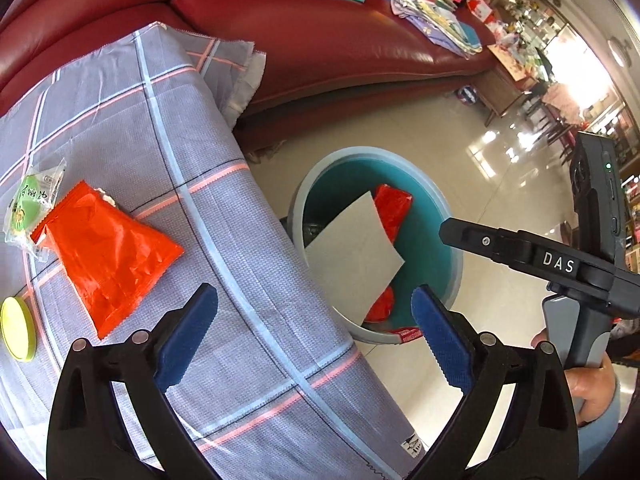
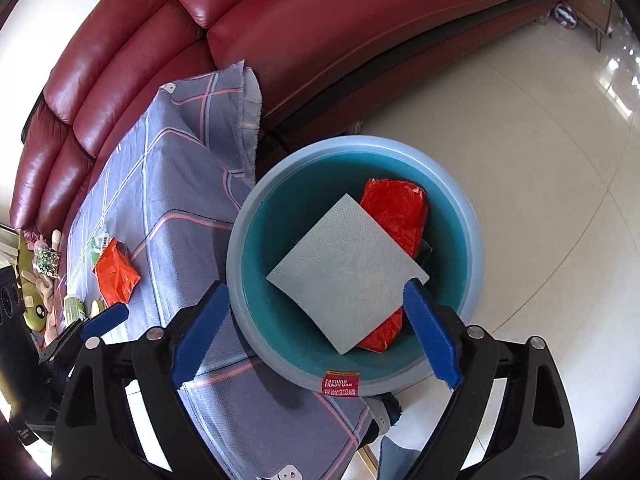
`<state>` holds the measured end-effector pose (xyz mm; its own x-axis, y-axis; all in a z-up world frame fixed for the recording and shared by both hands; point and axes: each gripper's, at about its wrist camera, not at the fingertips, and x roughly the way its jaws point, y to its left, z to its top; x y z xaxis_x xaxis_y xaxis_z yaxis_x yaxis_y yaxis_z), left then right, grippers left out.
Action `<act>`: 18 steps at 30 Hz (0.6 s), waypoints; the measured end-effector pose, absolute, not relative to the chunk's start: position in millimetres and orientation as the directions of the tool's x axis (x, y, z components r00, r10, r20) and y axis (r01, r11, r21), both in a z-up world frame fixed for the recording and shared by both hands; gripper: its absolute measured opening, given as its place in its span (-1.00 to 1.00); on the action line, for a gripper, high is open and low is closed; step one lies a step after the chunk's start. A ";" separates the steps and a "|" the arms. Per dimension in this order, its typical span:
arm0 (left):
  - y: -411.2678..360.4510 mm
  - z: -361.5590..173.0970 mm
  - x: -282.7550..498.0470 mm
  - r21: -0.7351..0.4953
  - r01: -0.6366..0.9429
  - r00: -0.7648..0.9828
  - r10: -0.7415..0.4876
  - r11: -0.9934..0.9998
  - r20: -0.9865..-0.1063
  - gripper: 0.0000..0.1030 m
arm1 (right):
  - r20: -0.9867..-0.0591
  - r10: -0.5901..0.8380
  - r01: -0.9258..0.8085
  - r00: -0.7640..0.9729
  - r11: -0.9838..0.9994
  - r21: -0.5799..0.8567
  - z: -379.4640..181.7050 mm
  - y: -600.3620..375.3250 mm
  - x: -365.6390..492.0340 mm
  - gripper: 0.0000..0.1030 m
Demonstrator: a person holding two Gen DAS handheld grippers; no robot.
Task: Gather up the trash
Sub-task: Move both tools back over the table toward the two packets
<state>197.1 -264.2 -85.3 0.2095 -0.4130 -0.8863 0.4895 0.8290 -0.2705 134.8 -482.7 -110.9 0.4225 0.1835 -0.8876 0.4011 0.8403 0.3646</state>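
A: Right gripper [image 2: 316, 332] status?

B: Jaws spread wide, nothing between the pads. It hangs over the blue trash bin [image 2: 474, 248].

A: Bin contents?

B: Grey square sheet [image 2: 346, 276] lying tilted in the bin, on top of red wrappers [image 2: 394, 210]. Its lower right corner is just beside the right pad; contact unclear.

A: Left gripper [image 1: 316, 336]?

B: Also wide open, empty, above the edge of the table with the grey plaid cloth [image 1: 224, 240].

A: What's on the table?

B: Orange-red snack bag [image 1: 108, 256], flat on the cloth. A clear wrapper with green print [image 1: 30, 204] sits partly under its far left corner. Yellow-green round lid [image 1: 16, 334] near the left edge, apart from both.

A: Bin position?

B: On the floor, against the table's side, in front of the red leather sofa [image 2: 168, 40].
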 end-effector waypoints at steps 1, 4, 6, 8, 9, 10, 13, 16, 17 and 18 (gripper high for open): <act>-260.7 -85.2 197.1 -0.274 0.484 0.210 -0.414 0.831 -0.886 0.90 | -0.891 0.176 0.404 0.419 0.842 0.357 -110.7 -481.4 133.9 0.67; -248.5 -85.5 198.9 -0.287 0.467 0.203 -0.417 0.837 -0.886 0.91 | -0.898 0.160 0.405 0.409 0.850 0.336 -108.5 -473.8 130.6 0.67; -240.9 -84.2 198.3 -0.300 0.456 0.200 -0.425 0.838 -0.883 0.91 | -0.901 0.163 0.405 0.402 0.851 0.334 -106.5 -468.4 129.9 0.67; -233.6 -81.1 196.9 -0.306 0.450 0.206 -0.431 0.839 -0.879 0.91 | -0.902 0.162 0.400 0.400 0.855 0.331 -103.5 -462.7 129.3 0.67; -230.4 -79.4 195.9 -0.308 0.448 0.210 -0.433 0.840 -0.876 0.91 | -0.902 0.160 0.395 0.401 0.858 0.328 -101.0 -458.9 129.0 0.67; -226.5 -77.4 194.7 -0.310 0.446 0.215 -0.436 0.840 -0.874 0.91 | -0.901 0.160 0.389 0.402 0.862 0.326 -98.9 -455.1 128.9 0.67; -213.5 -72.4 191.5 -0.312 0.439 0.229 -0.441 0.843 -0.868 0.91 | -0.900 0.163 0.369 0.404 0.871 0.324 -93.3 -441.7 129.3 0.67; -199.3 -68.6 187.5 -0.311 0.425 0.242 -0.438 0.850 -0.866 0.91 | -0.898 0.172 0.346 0.405 0.880 0.325 -88.3 -426.1 131.5 0.67; -193.7 -67.2 187.2 -0.312 0.420 0.246 -0.437 0.853 -0.865 0.91 | -0.898 0.175 0.339 0.404 0.883 0.325 -87.1 -420.6 132.3 0.68; -187.5 -65.9 186.3 -0.310 0.413 0.251 -0.435 0.856 -0.865 0.91 | -0.897 0.178 0.332 0.404 0.886 0.325 -86.0 -415.3 133.0 0.67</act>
<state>186.3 -187.5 -65.9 0.2512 -0.4349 -0.8647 0.4134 0.8560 -0.3104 133.0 -415.3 -86.0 0.4042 0.1776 -0.8973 0.3318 0.8857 0.3248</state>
